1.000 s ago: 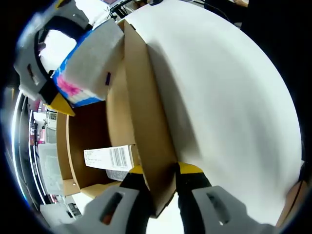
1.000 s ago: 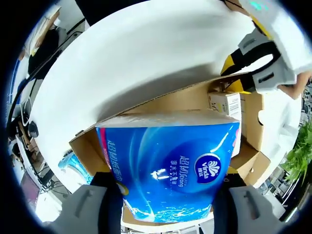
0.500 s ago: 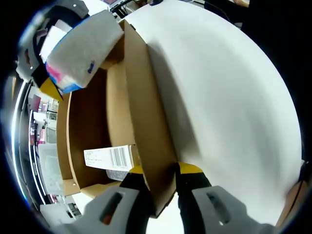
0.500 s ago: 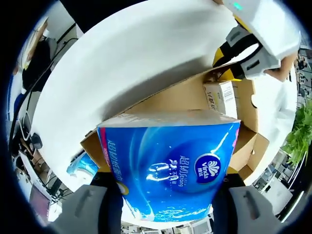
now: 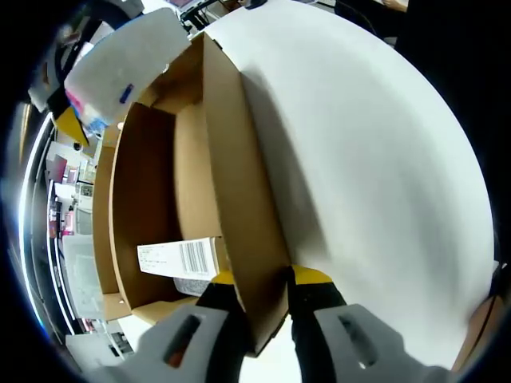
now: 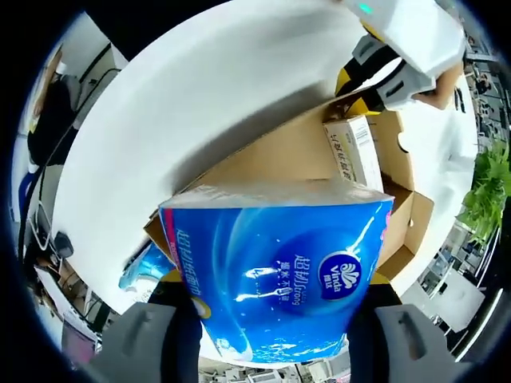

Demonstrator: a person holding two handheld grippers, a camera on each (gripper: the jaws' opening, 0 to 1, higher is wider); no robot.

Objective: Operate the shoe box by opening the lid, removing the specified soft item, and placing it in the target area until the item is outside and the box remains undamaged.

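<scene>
While your left hand-held gripper (image 5: 260,281) pinches the shoe box (image 5: 231,207) wall to steady it, your right hand-held gripper (image 6: 271,307) clamps the tissue pack (image 6: 275,275) above the white surface (image 5: 367,175).

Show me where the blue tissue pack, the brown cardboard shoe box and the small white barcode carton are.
Blue plastic tissue pack (image 6: 275,275): right gripper view, on its printed front face.
Brown cardboard shoe box (image 5: 235,191): left gripper view, on its raised wall.
Small white barcode carton (image 5: 177,258): left gripper view, on its labelled side.
</scene>
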